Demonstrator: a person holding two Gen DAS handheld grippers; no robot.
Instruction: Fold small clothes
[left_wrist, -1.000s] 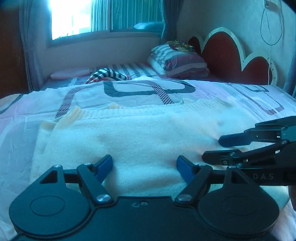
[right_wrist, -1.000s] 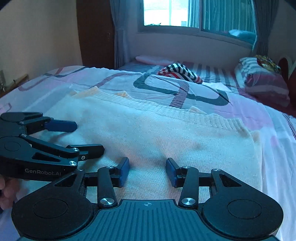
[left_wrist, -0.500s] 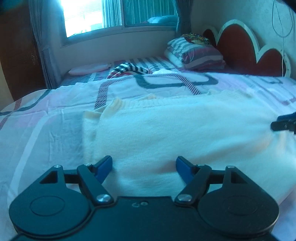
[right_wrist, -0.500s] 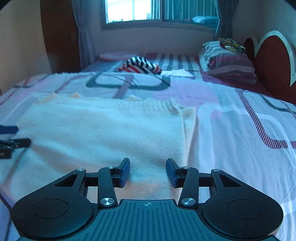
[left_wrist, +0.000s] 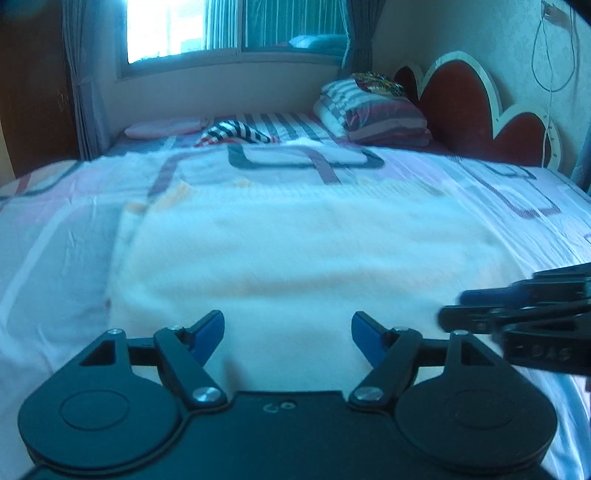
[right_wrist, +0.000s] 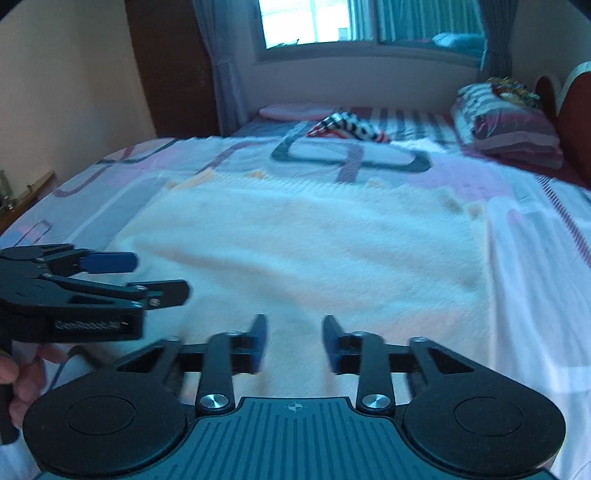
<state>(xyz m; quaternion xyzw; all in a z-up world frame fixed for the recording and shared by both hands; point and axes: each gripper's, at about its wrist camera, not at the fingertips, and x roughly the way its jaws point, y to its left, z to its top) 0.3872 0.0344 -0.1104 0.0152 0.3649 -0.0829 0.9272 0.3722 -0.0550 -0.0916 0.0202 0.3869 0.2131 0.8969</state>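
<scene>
A cream knit garment (left_wrist: 295, 254) is laid flat on the bed (left_wrist: 55, 229), spread over the patterned sheet. The left claw (left_wrist: 288, 332) is held wide open above the garment's near edge, with nothing gripped. The right claw (right_wrist: 293, 343) is positioned just beside it, partly open and empty. A striped pillow (right_wrist: 509, 125) is located near the headboard (left_wrist: 476, 107).

Motion blur smeared the cream sweater (left_wrist: 295, 251) and bedsheet pattern (left_wrist: 303, 158). Right claw (left_wrist: 458, 306) cut off at frame edge; its body lettering unreadable. Sweater's near hem hidden behind left claw (left_wrist: 288, 332).
</scene>
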